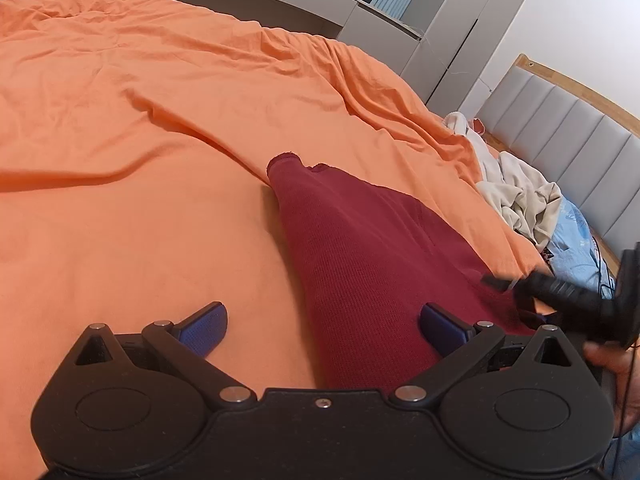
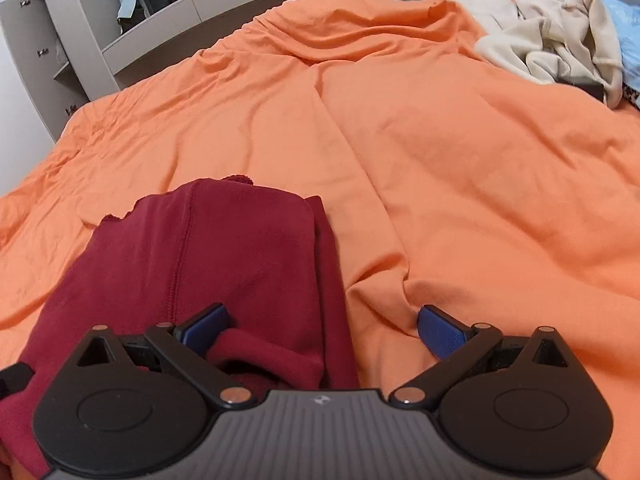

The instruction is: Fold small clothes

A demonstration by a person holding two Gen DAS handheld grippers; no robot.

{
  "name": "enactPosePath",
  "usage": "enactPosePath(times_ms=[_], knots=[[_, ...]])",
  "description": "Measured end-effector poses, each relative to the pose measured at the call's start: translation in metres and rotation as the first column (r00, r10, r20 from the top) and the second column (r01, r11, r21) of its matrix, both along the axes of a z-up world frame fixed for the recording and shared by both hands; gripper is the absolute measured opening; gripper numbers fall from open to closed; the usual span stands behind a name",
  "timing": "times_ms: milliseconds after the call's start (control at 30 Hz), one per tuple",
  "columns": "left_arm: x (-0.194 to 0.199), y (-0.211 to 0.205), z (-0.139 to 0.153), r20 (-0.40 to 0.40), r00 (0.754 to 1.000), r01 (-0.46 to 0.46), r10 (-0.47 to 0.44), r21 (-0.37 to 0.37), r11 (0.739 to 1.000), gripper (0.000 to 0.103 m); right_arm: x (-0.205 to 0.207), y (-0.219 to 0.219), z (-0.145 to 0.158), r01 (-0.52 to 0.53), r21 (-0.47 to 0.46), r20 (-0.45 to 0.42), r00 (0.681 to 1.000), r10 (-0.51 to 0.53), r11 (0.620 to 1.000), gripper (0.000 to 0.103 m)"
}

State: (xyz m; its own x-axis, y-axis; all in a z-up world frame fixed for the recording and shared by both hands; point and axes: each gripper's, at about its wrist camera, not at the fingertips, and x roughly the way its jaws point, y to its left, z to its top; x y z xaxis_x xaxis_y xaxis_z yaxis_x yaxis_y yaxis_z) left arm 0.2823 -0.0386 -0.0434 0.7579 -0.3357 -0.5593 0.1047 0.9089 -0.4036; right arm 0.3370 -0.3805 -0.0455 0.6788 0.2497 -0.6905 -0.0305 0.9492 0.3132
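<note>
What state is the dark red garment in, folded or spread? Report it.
Folded: the dark red garment lies doubled into a narrow strip on the orange bedcover, layered edges showing.

A bedroom: orange duvet [image 1: 160, 100], padded headboard [image 1: 560, 136] (wardrobes [image 1: 460, 40] behind).

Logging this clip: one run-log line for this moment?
stage: mid-fold | dark red garment: partly folded on orange bedcover | left tool: open | right tool: open | cream clothes: unfolded
</note>
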Motion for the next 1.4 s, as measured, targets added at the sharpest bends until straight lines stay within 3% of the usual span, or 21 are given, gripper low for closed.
enactPosePath(times_ms=[333,600,733,833,1100,1400], knots=[[0.0,0.0,0.0,0.0,1.0,0.0,0.0,0.0,1.0,0.103,-0.013,-0.012,0.006,0.031,0.019,-0.001,1.0,-0.031,0.999,0.103],[0.0,0.0,0.0,0.001,1.0,0.0,0.0,-0.001,1.0,0.103,-0.023,-0.025,0.027,0.068,0.131,0.181,0.979,-0.092,0.989,0.103],[0.0,0.001,0.0,0.002,1.0,0.0,0.0,-0.002,1.0,0.103,-0.002,-0.012,0.023,0.003,0.147,0.211,0.977,-0.035,0.989,0.103],[0.0,0.001,0.0,0.003,1.0,0.0,0.0,-0.003,1.0,0.103,0.011,-0.001,0.011,-0.034,0.116,0.182,0.983,0.012,0.993,0.102],[-0.001,0.001,0.001,0.004,1.0,0.0,0.0,-0.004,1.0,0.103,0.021,-0.002,-0.004,-0.019,0.119,0.107,0.994,0.006,0.993,0.067],[0.0,0.001,0.0,0.004,1.0,0.0,0.0,-0.004,1.0,0.103,0.016,0.01,0.0,-0.065,0.049,0.118,0.991,0.059,0.997,0.043]])
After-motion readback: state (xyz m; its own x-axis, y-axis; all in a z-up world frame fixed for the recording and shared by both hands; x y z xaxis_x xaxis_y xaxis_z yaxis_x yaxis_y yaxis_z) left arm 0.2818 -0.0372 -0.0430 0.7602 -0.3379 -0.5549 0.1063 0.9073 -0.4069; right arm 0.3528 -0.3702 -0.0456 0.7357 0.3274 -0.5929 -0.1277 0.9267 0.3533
